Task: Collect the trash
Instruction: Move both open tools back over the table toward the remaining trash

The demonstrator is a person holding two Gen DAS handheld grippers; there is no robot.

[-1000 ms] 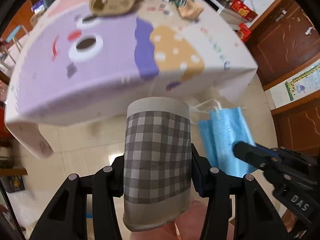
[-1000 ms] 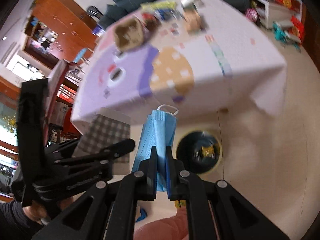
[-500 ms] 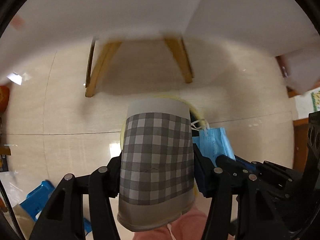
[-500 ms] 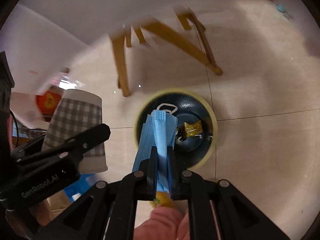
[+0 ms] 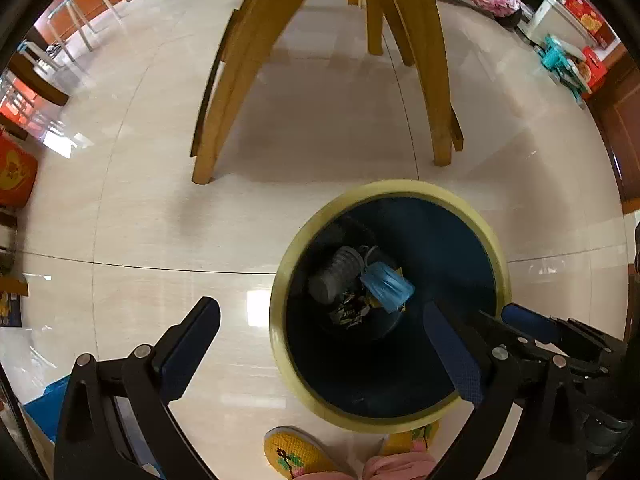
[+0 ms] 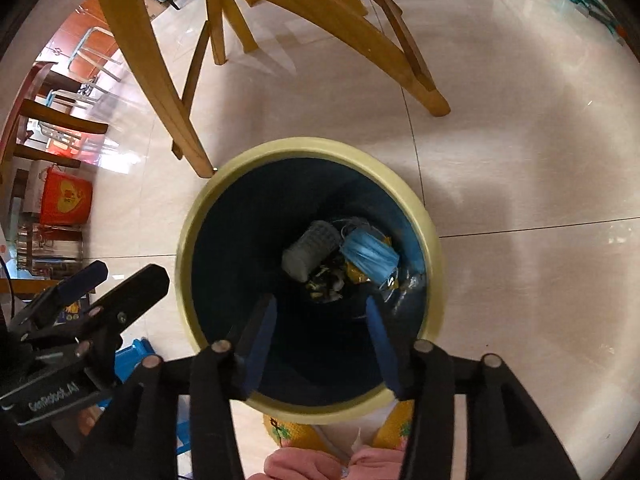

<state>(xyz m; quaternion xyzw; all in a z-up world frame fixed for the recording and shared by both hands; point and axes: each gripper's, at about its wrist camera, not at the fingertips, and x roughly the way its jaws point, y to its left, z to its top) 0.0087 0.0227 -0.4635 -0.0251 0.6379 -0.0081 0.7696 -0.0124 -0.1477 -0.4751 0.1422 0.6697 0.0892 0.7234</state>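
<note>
Tiled floor point(image 5: 140, 240), table legs point(image 5: 224, 92) beside bin point(image 6: 428, 216)

Trash at the bottom of the bin
Grey checked paper cup point(image 6: 310, 249) lying on its side; crumpled blue pleated face mask point(image 6: 370, 255) touching it, inside yellow-rimmed dark round bin point(image 6: 188, 240).

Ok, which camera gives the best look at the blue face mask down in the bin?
The right wrist view: the blue face mask lies unfolded and clear beside the checked cup. In the left wrist view the mask looks smaller and more bunched.
</note>
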